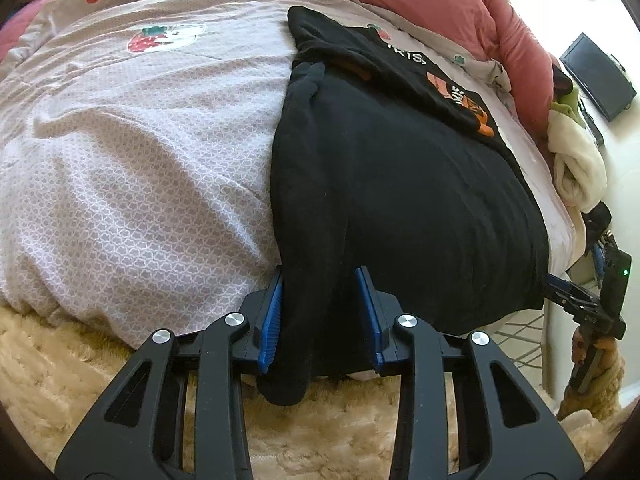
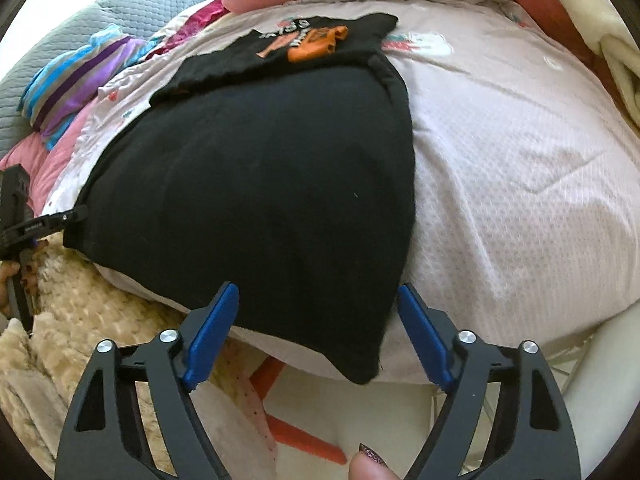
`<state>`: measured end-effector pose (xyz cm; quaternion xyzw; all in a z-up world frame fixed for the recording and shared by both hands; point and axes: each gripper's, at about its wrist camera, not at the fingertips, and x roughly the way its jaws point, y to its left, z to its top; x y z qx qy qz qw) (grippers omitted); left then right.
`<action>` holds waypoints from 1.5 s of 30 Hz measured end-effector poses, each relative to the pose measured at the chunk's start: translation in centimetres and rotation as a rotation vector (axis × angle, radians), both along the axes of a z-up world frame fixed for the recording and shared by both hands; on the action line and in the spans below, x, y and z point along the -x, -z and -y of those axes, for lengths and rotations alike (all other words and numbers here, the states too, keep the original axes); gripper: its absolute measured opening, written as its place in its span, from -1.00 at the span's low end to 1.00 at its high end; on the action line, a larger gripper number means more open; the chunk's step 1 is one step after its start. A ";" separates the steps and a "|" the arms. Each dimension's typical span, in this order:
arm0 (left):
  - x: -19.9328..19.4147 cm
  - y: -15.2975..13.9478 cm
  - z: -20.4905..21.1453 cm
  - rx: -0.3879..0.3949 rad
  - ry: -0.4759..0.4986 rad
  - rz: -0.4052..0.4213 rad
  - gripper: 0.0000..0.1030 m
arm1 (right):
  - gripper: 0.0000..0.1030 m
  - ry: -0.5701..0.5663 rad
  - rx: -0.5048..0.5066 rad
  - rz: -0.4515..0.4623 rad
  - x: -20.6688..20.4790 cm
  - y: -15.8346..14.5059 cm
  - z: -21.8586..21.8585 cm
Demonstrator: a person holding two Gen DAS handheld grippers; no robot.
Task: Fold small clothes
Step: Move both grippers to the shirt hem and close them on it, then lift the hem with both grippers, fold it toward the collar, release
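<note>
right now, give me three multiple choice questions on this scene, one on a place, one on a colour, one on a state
1. Where does the black shirt lie?
A. on the bed cover
B. on the floor
C. on a chair

2. What colour is the big print on the shirt?
A. green
B. orange
C. yellow

3. How do the right tongs stand?
A. shut on the shirt
B. open around the shirt's corner
C. out of view

Answers: 1 A, the shirt is spread flat over the cover; 2 B, the print at the far end is orange; 3 B, the blue pads sit apart on either side of the corner.

black garment [image 1: 400, 200], folded, on bed
</note>
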<state>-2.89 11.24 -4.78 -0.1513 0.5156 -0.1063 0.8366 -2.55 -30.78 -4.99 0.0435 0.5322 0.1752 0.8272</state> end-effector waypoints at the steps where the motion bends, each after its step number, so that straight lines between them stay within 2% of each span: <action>1: 0.0 0.1 0.0 0.003 0.000 -0.003 -0.48 | 0.29 0.002 0.000 -0.009 0.0 0.3 0.2; 2: 0.0 0.1 -0.1 0.009 0.000 -0.006 -0.48 | 0.28 0.006 -0.002 -0.016 0.0 0.5 0.3; 4: 0.2 0.3 -0.3 0.020 0.000 -0.012 -0.48 | 0.09 0.011 -0.027 -0.028 -0.1 1.0 0.7; 5: 0.2 0.4 -0.3 0.027 -0.002 -0.016 -0.48 | 0.07 0.019 -0.039 -0.034 -0.3 1.2 0.9; 6: 0.2 0.4 -0.4 0.029 -0.003 -0.017 -0.48 | -0.08 0.028 -0.051 -0.042 -0.3 1.5 1.2; 8: 0.3 0.4 -0.4 0.014 -0.006 -0.014 -0.57 | -0.19 0.035 -0.074 -0.038 -0.3 1.7 1.6; 10: 0.4 0.3 -0.2 0.006 -0.008 -0.011 -0.80 | -0.49 0.021 -0.092 -0.023 -0.2 1.4 1.8; 13: 0.3 0.1 -0.1 0.004 -0.013 -0.004 -0.90 | -0.87 -0.006 -0.109 0.007 0.2 0.3 2.1; 19: 0.6 -2.8 0.4 0.003 -0.022 0.092 -0.94 | -0.88 -0.046 -0.176 0.112 0.7 -3.1 2.5; 25: -0.1 -5.3 0.6 0.018 -0.027 0.159 -0.94 | -0.88 -0.026 -0.230 0.222 -0.4 -6.0 3.4; 39: -5.1 -10.1 -1.0 0.064 -0.110 0.278 -0.94 | -0.88 0.051 -0.304 0.431 -5.0 -11.3 5.1; 45: -8.1 -11.6 -0.8 0.031 -0.109 0.306 -0.94 | -0.88 0.075 -0.296 0.471 -8.0 -12.3 5.2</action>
